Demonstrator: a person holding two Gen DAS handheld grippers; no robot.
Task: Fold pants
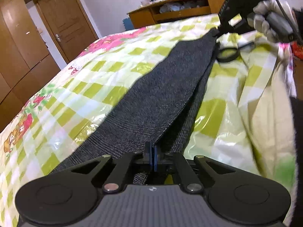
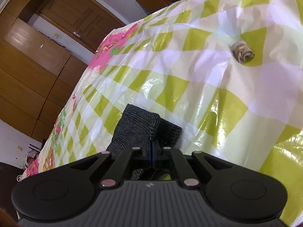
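Pants [image 1: 161, 98] stretched along the bed [image 1: 90, 87], pinched at both ends.
Left gripper [image 1: 153, 156] clamped on one end, right gripper [image 2: 152, 151] on the other; next, probably lifting one end over onto the other, kept taut.

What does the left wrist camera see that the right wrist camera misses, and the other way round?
Only the left wrist view shows the pants stretched long across the bed, the right hand-held gripper pinching their far end, a gloved hand holding it, and a dark ring beside them.

Only the right wrist view shows a small rolled bundle lying on the checkered bedcover.

Both show dark pants fabric clamped in shut jaws, the same green and white bedcover, a wooden door and wooden cabinets.
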